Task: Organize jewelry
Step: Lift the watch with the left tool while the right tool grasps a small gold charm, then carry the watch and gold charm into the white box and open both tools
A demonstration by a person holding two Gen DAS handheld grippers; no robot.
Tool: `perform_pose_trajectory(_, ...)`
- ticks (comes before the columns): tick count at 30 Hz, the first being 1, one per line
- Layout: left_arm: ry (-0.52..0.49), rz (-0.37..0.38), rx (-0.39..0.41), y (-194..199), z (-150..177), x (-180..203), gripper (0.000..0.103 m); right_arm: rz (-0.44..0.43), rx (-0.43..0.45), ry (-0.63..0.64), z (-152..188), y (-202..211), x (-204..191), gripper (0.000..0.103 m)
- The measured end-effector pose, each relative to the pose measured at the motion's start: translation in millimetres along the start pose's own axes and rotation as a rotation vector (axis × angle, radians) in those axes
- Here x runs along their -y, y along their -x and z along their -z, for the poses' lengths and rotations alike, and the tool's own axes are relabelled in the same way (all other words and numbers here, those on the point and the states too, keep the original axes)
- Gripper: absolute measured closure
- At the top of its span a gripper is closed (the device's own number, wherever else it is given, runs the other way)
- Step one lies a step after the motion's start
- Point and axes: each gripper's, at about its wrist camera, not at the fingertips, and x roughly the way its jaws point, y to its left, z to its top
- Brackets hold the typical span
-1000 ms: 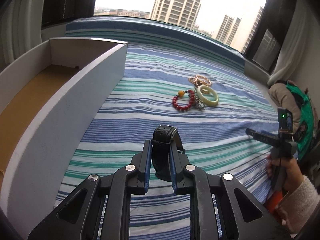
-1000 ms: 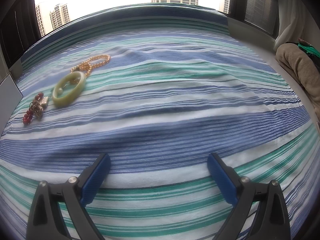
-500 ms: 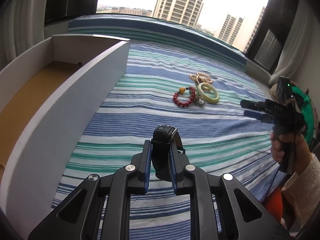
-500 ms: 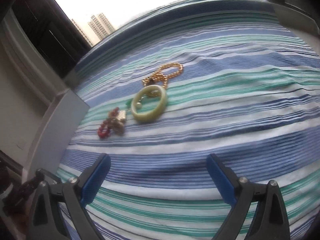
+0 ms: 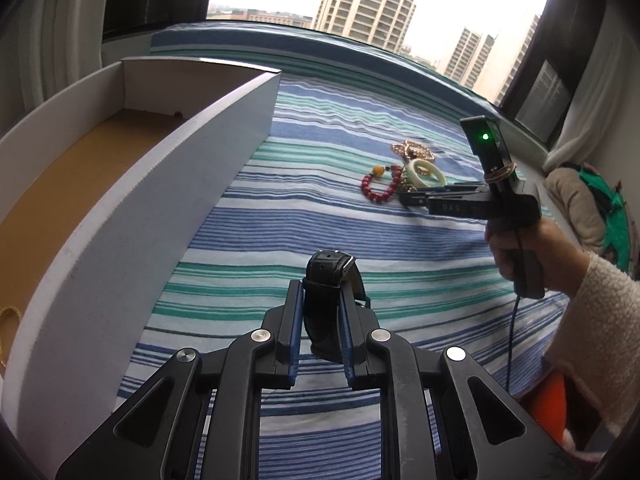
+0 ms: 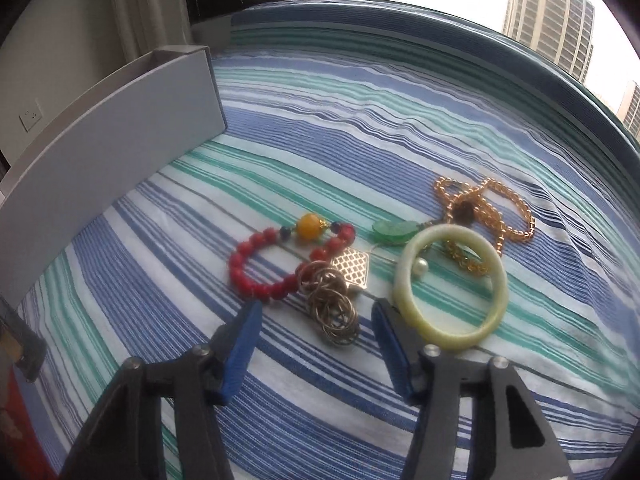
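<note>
The left gripper [image 5: 320, 332] points down over the blue, green and white striped bedspread [image 5: 360, 248], its blue-padded jaws clamped on a black leather-strapped wristwatch [image 5: 329, 304], just beside the white cardboard box with a brown floor [image 5: 160, 184]; it has barely moved. The right gripper [image 6: 316, 332], held by a hand [image 5: 520, 252] in a cream fleece sleeve [image 5: 596, 316], tilts steeply down at the jewelry pile. Its jaws have just been closing and stand part-way apart, a cluster of linked bronze metal rings [image 6: 332, 304] lying between the pads (untouched, as far as shows). A second ago this gripper was well short of the pile with jaws wide; now it has swung across to it. A red bead bracelet with an amber bead [image 6: 280, 260] lies left of the rings, a pale green jade bangle [image 6: 452, 284] right, a gold bead chain [image 6: 488, 212] beyond.
</note>
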Motion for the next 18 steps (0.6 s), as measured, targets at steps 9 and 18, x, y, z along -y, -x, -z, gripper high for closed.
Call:
perform_pose_trajectory(9, 0.015, 0.019, 0.02, 26.1, 1.8, 3.8, 0.087, -0.039, 0.063, -0.083, 24.1, 76.1, 10.9, 0.089)
perform_pose_trajectory(18, 0.017, 0.055, 0.116, 84.5, -11.4, 12.5, 0.087, -0.085, 0.15, -0.053, 28.8, 154.6, 1.5, 0.098)
